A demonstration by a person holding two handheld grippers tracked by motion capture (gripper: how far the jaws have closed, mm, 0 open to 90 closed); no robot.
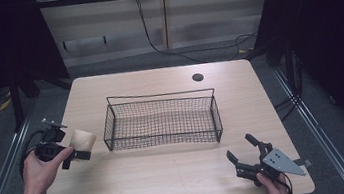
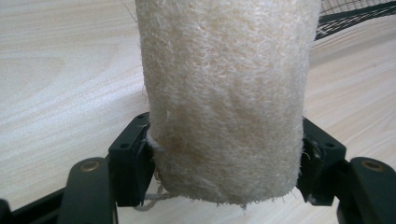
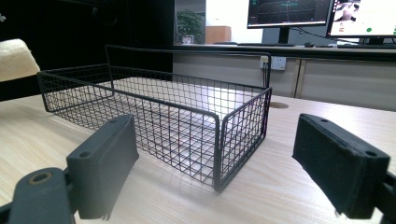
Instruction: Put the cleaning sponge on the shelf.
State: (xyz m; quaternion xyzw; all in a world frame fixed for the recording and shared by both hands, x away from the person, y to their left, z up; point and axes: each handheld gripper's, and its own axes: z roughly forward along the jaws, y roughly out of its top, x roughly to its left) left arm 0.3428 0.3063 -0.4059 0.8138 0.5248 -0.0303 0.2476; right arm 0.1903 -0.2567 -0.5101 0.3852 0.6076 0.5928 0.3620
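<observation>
I'm pinching the loofah roll [image 2: 224,98] in my left gripper [image 1: 69,153], holding it just above the table's left edge [image 1: 69,115], beside the wire basket [image 1: 163,121]. My right gripper [image 1: 248,155] is resting spread near the front-right corner. Next, I'm judging, carry it over the rim and release inside.

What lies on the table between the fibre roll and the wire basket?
Nothing: in the high view, bare table separates the fibre roll from the wire basket.

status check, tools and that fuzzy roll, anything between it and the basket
Left tool shut on the fuzzy roll, roll held above the table. Right tool open, holding nothing, near the table's front right. Wire basket just right of the roll, nothing between.
</observation>
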